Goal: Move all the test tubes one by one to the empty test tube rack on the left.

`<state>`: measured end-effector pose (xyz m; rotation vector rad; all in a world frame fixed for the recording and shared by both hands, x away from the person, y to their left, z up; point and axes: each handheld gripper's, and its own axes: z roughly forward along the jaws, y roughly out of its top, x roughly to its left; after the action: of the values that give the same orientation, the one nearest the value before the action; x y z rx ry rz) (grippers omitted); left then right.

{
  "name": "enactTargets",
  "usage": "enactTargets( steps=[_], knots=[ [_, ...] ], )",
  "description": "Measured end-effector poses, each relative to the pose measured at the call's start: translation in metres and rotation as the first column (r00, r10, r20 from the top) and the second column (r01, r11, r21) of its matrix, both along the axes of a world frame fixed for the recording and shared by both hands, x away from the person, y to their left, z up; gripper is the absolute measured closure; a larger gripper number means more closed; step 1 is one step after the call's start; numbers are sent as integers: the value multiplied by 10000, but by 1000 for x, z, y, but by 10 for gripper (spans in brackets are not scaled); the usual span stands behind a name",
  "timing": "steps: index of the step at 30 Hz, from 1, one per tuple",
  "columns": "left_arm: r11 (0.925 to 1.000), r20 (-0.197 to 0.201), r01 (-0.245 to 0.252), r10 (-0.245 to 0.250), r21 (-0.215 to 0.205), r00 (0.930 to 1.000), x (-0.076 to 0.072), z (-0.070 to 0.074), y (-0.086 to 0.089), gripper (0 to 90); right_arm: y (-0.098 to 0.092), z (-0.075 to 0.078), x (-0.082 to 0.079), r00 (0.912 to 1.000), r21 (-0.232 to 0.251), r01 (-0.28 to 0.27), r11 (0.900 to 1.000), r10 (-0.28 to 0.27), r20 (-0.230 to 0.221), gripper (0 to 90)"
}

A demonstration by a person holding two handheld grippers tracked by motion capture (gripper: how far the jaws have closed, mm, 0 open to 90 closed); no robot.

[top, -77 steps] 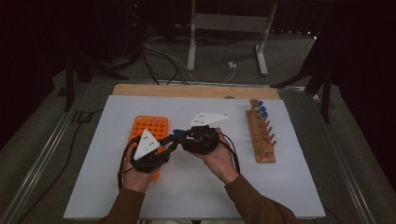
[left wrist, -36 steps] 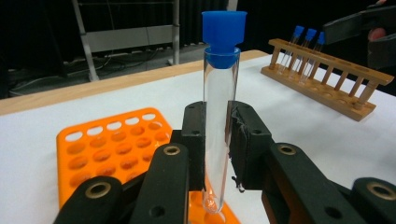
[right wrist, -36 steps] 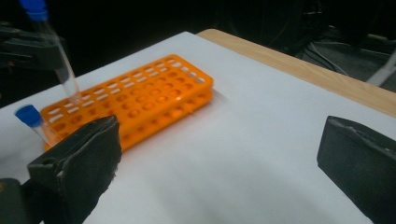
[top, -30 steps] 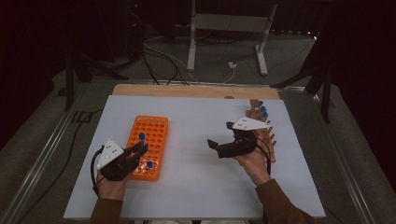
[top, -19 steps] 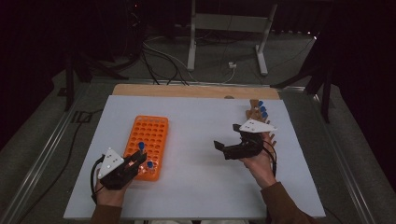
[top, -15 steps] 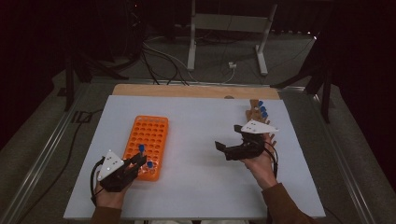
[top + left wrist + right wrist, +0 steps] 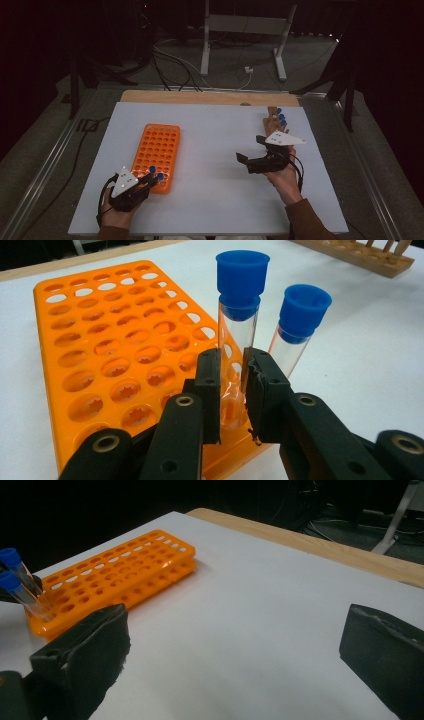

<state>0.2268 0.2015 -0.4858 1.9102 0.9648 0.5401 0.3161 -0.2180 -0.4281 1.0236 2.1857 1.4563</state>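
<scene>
1. So the main thing is the clear tube (image 7: 235,355), a see-through round tube with a chunky blue cap, standing upright at the near corner of the orange rack (image 7: 100,355). Its bottom end sits down in a hole at the rack's near edge.
2. The left gripper (image 7: 232,390) has its jaws squeezed onto the lower part of that tube, one black pad on each side, pressing right on the wall. From the high view the left gripper (image 7: 131,186) sits at the rack's near right corner, grey three-cornered plate on top.
3. A second capped tube (image 7: 297,335) stands just beside the first, same clear body and blue cap, leaning a bit away. Can't tell exactly which hole it's in.
4. The rack is glossy orange plastic, flat and rectangular, with rows of round holes, some with little toothed rims.
5. The right gripper (image 7: 250,161) is well apart from all that, over bare table, jaws spread wide with nothing between them. In its own view the matte black pads (image 7: 380,650) look a bit rough at the edges.
6. Behind the right hand (image 7: 282,175) there's a wooden rack (image 7: 275,122) with pegs and more blue-capped tubes.
7. Everything sits on a smooth white table (image 7: 215,150) with a wooden strip along the far edge.
</scene>
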Motion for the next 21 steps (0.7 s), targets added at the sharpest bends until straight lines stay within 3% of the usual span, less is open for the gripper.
enactTargets(
  steps=[5, 9, 15, 21],
  knots=[
    [9996, -62, 95, -93, 264, 9999, -2, -1, 0, 786, -2, -1, -1, 10000, 34, 11, 10000, -11, 5, 2],
    [9973, -250, 196, -179, 703, 9995, -3, -5, -2, 787, -3, -2, -2, 10000, 15, 16, 10000, -16, 24, 1],
    [9962, -300, 277, -253, 826, 9992, -2, -6, -3, 786, -4, -2, -2, 10000, -22, 36, 10000, -35, 42, 1],
    [9980, -382, 266, -245, 579, 9990, -1, -7, -2, 736, -4, -2, -2, 10000, -9, 24, 10000, -24, 43, 1]
  ],
)
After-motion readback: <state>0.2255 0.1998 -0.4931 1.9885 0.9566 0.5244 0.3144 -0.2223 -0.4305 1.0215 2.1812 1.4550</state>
